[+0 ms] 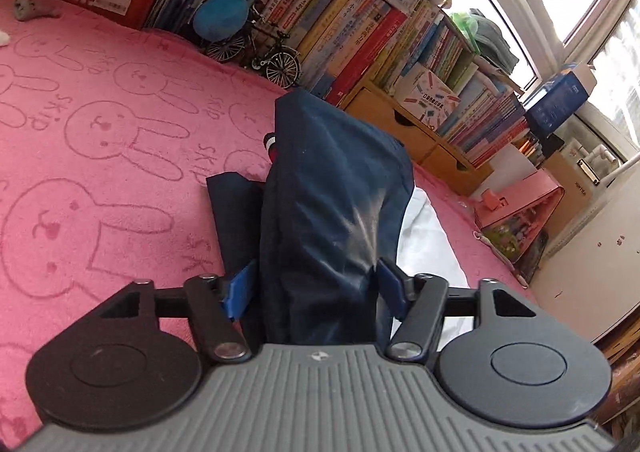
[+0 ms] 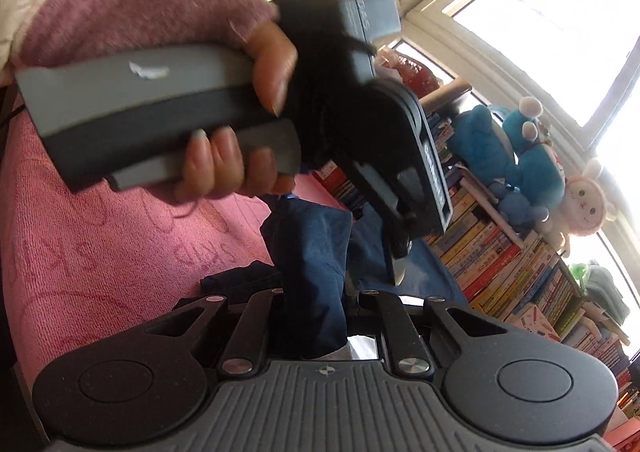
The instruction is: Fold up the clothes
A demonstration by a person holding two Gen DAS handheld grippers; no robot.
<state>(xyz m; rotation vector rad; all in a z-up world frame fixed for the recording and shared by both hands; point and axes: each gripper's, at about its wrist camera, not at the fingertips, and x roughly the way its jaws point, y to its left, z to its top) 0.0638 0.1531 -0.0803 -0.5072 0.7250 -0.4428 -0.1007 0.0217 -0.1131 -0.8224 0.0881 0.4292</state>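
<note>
The navy garment (image 1: 332, 212) is rising in a bunched column at frame centre of the left wrist view, over the pink rabbit-print blanket (image 1: 100, 124). The left gripper (image 1: 316, 288) is standing partly open — its blue pads (image 1: 240, 288) flank the cloth, though whether they press it I cannot tell. In the right wrist view the right gripper (image 2: 316, 316) is pinching the fabric, jaws nearly closed — above it, a hand (image 2: 248, 112) is holding the other tool.
</note>
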